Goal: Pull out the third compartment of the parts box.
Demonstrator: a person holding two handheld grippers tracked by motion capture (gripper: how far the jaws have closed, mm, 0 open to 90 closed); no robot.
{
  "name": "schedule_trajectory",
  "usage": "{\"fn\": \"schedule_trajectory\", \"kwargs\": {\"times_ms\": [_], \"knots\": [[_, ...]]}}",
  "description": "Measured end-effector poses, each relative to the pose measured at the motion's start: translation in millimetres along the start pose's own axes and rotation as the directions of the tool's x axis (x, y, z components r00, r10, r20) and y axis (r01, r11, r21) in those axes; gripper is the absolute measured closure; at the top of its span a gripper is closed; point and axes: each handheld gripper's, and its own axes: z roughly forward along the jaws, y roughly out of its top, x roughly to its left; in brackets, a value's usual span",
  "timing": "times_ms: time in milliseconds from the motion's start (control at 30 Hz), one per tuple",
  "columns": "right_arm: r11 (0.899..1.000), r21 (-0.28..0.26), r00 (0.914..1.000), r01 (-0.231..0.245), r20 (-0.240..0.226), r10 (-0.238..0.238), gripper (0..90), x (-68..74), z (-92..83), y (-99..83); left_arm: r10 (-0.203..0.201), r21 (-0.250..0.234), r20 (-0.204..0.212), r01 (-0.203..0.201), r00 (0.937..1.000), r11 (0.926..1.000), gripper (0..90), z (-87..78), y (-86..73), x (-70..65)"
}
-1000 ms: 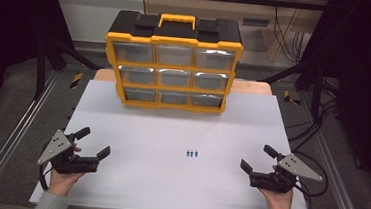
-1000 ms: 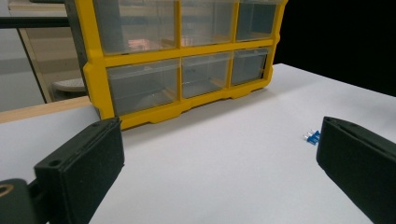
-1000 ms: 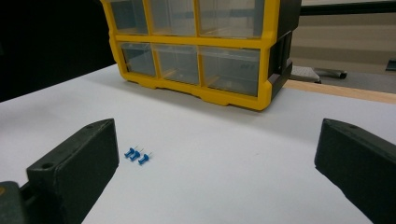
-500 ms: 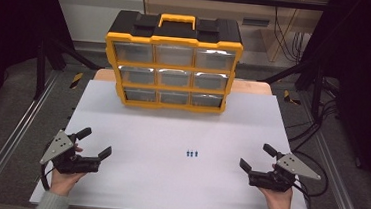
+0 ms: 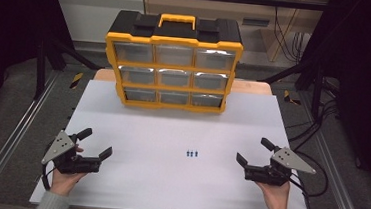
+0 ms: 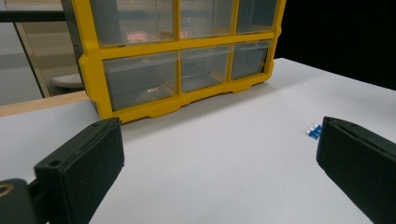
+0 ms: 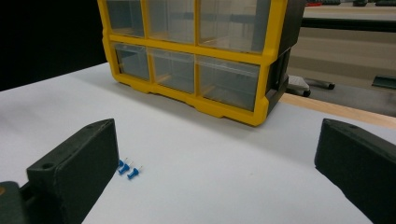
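Even light from above falls on the white counter, which shows bright and matte with no hard glare, while the room around it drops into deep black. The yellow drawer box casts a soft shadow at its foot. Its clear drawer fronts carry pale reflections. In both gripper views the near black jaws are soft, slightly blurred.

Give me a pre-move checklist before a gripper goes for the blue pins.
1. Right gripper open: ok.
2. Left gripper open: ok.
3. Pins free on the table, nothing on them: ok.
4. Path from right gripper to pins bare: ok.
5. Organizer drawers shut, none ready to take pins: not ok.
6. Pin count: looks like three in the right gripper view; cannot tell for sure.
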Motion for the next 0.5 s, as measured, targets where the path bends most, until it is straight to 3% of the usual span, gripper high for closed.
{"fn": "schedule_trajectory", "kwargs": {"times_ms": [500], "knots": [[0.998, 0.005, 0.9968, 0.055, 0.058, -0.056, 0.7, -1.5, 19.5, 24.5, -0.003, 0.006, -0.01, 0.003, 0.9999, 1.0, 0.5, 0.2, -2.4, 3.1]]}}
